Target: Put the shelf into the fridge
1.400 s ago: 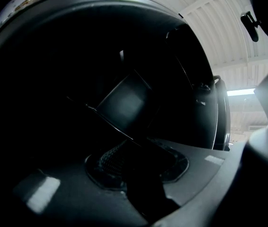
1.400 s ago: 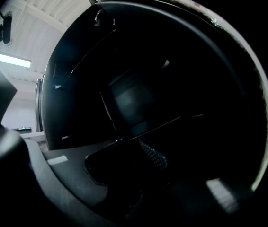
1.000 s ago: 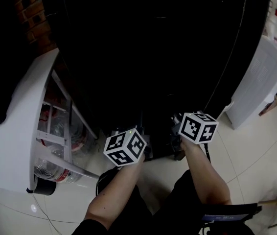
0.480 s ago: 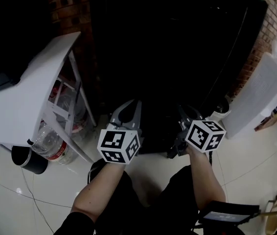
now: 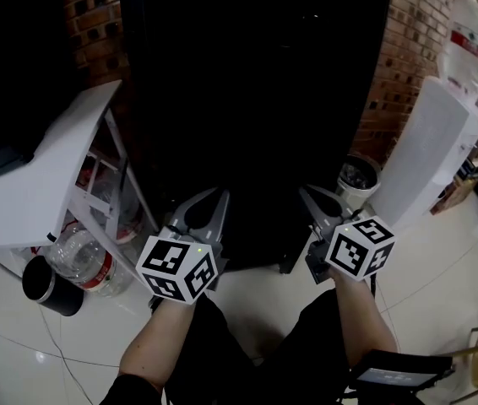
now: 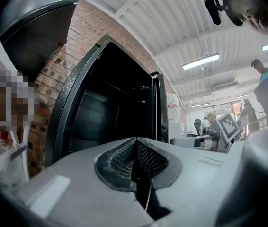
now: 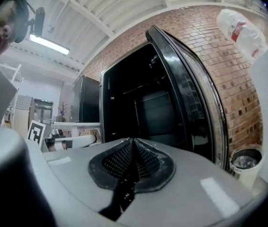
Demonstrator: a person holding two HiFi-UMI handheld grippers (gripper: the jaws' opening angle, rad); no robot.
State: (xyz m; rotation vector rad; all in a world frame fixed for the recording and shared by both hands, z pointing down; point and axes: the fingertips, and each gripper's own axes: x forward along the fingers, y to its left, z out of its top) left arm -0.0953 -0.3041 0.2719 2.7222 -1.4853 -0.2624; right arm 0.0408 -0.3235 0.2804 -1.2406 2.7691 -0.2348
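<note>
- A white tabletop (image 5: 28,184) stands at the far left, with a clear bottle (image 5: 83,264) under it.
- The left gripper (image 5: 214,199) points at the fridge (image 5: 256,99). Its jaws are pressed together, and nothing shows between them.
- The big black fridge stands open and is very dark inside. The shelf cannot be made out in that dark.
- The right gripper (image 5: 311,197) has just been closing its jaws. They touch now, and nothing shows between them.
- A small bin (image 5: 355,175) sits by the brick wall (image 5: 408,49).
</note>
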